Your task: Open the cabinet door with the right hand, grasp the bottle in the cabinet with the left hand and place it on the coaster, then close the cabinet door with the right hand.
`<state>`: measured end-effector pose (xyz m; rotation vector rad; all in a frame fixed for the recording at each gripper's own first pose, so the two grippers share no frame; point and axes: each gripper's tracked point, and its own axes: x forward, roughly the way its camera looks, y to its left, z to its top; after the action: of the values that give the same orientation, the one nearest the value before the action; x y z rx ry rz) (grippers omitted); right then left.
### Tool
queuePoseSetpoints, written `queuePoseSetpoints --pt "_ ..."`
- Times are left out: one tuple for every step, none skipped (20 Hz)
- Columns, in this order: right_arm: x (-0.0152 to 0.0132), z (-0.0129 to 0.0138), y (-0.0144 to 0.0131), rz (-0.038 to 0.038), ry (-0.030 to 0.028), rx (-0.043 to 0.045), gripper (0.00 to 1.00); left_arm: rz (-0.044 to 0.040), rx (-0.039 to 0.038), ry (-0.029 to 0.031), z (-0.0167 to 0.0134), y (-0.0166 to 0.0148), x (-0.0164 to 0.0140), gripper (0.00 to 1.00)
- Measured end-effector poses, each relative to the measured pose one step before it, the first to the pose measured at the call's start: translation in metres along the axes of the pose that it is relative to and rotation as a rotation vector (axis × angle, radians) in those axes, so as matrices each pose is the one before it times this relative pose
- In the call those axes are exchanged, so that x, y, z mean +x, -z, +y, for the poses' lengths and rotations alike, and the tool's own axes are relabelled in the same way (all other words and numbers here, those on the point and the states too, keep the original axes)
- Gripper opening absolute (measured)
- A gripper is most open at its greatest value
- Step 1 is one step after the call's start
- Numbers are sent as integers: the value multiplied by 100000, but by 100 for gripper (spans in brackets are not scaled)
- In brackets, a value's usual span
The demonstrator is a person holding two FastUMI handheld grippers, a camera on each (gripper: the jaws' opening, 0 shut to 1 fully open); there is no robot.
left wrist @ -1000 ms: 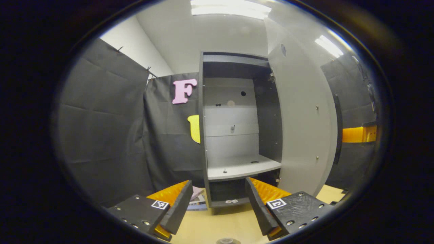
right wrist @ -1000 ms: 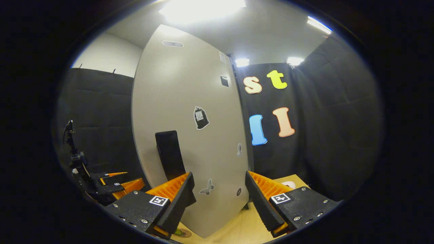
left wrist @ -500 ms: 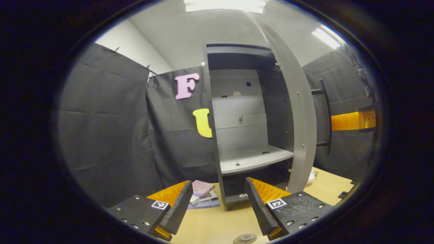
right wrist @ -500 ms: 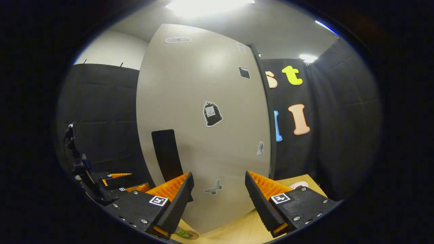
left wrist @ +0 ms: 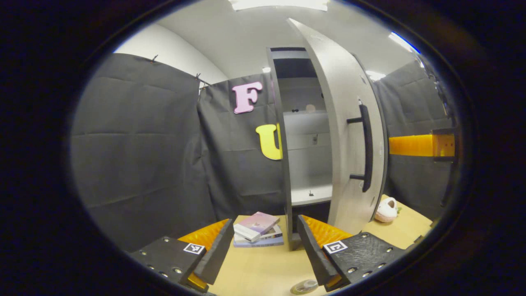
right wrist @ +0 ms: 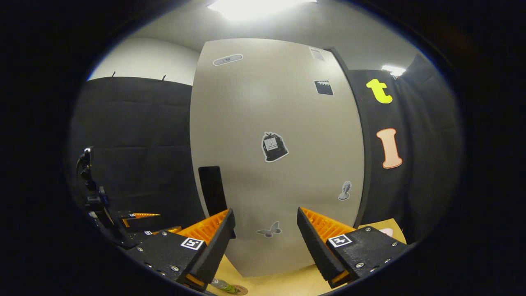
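1. In the left gripper view, the tall grey cabinet door (left wrist: 343, 135) is standing partly ajar, its free edge with the long black bar handle (left wrist: 365, 148) leaving a narrow gap onto the grey cabinet's (left wrist: 306, 135) pale shelf (left wrist: 311, 194).
2. The left gripper (left wrist: 263, 250) is hovering over the light wooden table (left wrist: 263, 267) with its fingers spread apart and nothing between them; bare table is lying ahead of it up to the cabinet's foot.
3. A stack of books (left wrist: 257, 235) is lying just left of the cabinet base, and a small pink-and-white plush object (left wrist: 386, 209) is sitting on the table right of the door.
4. The right gripper view is facing the door's (right wrist: 275, 156) sticker-dotted outer face close up; the right gripper (right wrist: 265, 246) is hanging with its fingers apart, gripping nothing.
5. At that view's bottom edge, the clear bottle with a green band (right wrist: 224, 284) is showing beside the round brown coaster (right wrist: 239, 290); whether it is standing on it cannot be told.
6. The other gripper (right wrist: 137, 224) is showing at that view's lower left.
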<state>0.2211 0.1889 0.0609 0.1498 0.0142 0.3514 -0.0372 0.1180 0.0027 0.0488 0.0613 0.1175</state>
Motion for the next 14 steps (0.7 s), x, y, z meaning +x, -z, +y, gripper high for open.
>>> queuePoseSetpoints --pt "-337 -1116 306 10 5295 -1310 94 -295 -1167 -2 -351 -482 39 89" --pt "-188 -1130 614 657 6560 -681 94 -802 -825 300 -424 -740 198 91" --pt "-127 -668 889 1528 4348 184 94 -1000 -779 375 -506 -622 98 91" --pt "331 -292 819 1365 2599 522 95 -1299 -661 1258 -805 -730 197 91" --pt "119 -636 732 925 3149 672 95 -1736 -500 884 -1005 -382 189 91" --pt "-79 -746 453 450 3172 992 95 -1789 -695 322 -750 -713 218 91" --pt "-163 -545 198 -258 2531 727 95 -815 -768 434 -732 -654 282 91" --pt "-62 -308 -291 -1713 1760 -333 95 -907 -1371 1034 -846 -522 182 91" --pt "-209 -438 -551 -2746 1647 -979 95 -841 -1207 1808 -1118 -516 178 91" --pt "175 -498 -597 -2452 1547 -740 95 -668 15 1080 -837 -495 158 91" --pt "-102 -231 -451 -1668 460 -193 95 -650 492 325 -480 -391 -47 91" --pt "-187 70 -136 -794 -412 -189 95 -1391 -112 253 -534 -524 -198 91" --pt "-406 -15 -121 -488 70 -442 95 -1254 -674 31 -626 -364 -423 89" --pt "-446 -205 -129 -538 625 -407 95 -880 -577 75 -483 -243 -404 89"
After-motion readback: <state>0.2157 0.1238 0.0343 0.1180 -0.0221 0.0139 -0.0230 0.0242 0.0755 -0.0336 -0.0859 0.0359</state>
